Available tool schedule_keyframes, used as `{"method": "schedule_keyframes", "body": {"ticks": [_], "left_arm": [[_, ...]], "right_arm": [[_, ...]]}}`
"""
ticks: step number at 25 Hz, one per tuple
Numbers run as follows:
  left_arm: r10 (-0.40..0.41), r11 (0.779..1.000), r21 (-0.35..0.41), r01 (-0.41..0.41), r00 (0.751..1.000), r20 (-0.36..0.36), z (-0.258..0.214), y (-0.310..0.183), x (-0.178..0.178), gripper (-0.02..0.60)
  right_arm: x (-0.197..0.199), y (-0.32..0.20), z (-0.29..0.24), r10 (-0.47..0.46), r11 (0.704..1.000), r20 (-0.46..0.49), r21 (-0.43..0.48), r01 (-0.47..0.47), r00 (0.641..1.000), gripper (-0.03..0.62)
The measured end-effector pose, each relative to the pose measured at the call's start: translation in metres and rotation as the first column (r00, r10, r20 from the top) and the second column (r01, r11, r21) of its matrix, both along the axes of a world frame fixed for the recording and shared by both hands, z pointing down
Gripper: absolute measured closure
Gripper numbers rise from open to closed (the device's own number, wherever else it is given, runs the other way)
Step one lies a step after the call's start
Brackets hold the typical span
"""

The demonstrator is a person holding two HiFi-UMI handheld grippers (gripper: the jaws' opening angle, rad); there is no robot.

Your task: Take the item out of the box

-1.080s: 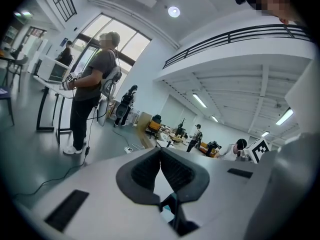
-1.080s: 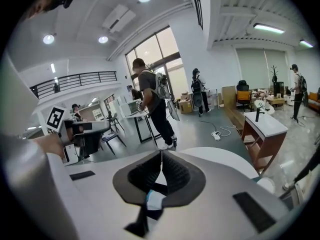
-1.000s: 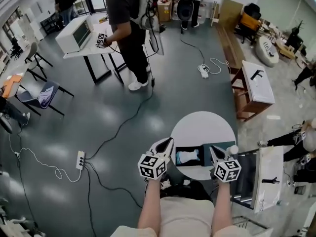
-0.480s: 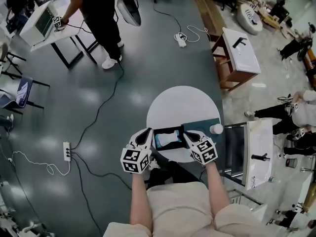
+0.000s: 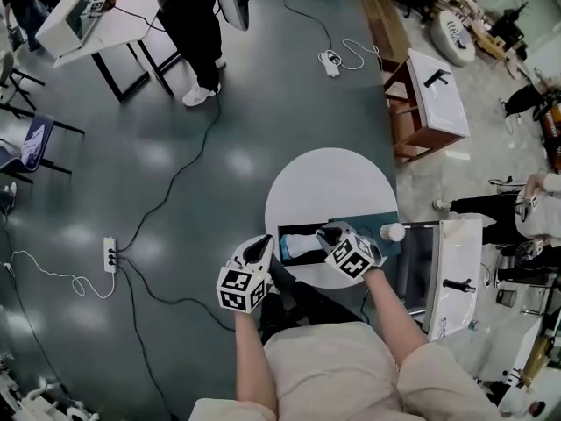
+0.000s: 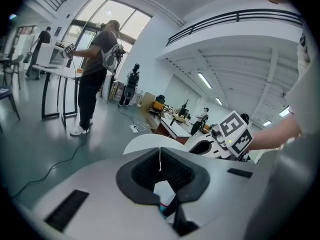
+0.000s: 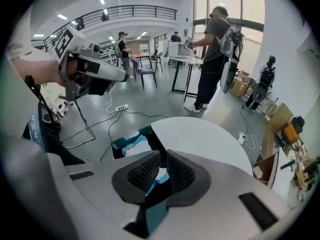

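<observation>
A dark teal box (image 5: 290,232) lies open at the near edge of the round white table (image 5: 329,187). Inside it rests a white and light-blue item (image 5: 299,246). My right gripper (image 5: 324,233) hovers over the box's right part, shut, with nothing seen between its pads. In the right gripper view the box (image 7: 121,143) and its item (image 7: 136,147) lie just beyond the shut right gripper (image 7: 162,168). My left gripper (image 5: 265,249) hangs just left of the box, also shut and empty. The left gripper view shows the left gripper (image 6: 160,160) with its pads pressed together.
The box's teal lid flap (image 5: 372,224) lies to the right, with a white ball-like thing (image 5: 394,231) beside it. A white cabinet (image 5: 458,274) stands right of the table. Cables and a power strip (image 5: 110,254) cross the floor. A person (image 5: 193,24) stands at a far desk.
My right gripper has moved left, from the box's right end to over its open part. The left gripper stays beside the box's left end. The head view has shifted.
</observation>
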State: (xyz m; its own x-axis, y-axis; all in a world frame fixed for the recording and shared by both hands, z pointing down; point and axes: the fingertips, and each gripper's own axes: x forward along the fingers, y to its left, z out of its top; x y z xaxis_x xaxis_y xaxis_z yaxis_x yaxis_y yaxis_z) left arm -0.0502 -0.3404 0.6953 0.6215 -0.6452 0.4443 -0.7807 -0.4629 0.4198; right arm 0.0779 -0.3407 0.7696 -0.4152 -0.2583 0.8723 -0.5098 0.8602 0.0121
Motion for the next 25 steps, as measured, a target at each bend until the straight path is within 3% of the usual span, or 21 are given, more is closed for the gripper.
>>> {"method": "schedule_keyframes", "body": {"ticks": [5,7,11,18,25], "left_arm": [[-0.003,0.999,-0.047,0.003,1.0,0.002,0.024,0.009,-0.008,0.56],[-0.003,0.998,-0.064,0.004,1.0,0.008,0.035,0.014,-0.016,0.56],[-0.002,0.996,-0.086,-0.001,0.999,-0.036,0.046,0.023,-0.027,0.56],[0.006,0.996,-0.093,-0.012,0.998,-0.063,0.047,0.029,-0.032,0.56],[0.0,0.997,-0.073,-0.007,0.996,-0.092,0.037,0.036,-0.048,0.56]], "right_arm": [[-0.01,-0.011,0.014,-0.023,0.999,-0.015,-0.024,0.022,1.0,0.547],[-0.014,-0.008,0.022,-0.028,0.998,-0.01,-0.06,0.027,1.0,0.47],[-0.021,0.005,0.039,-0.142,0.987,-0.06,-0.086,0.137,0.988,0.42],[-0.026,0.038,0.081,-0.422,0.904,-0.191,-0.16,0.397,0.886,0.349],[-0.021,0.045,0.109,-0.532,0.846,-0.299,-0.218,0.486,0.792,0.326]]}}
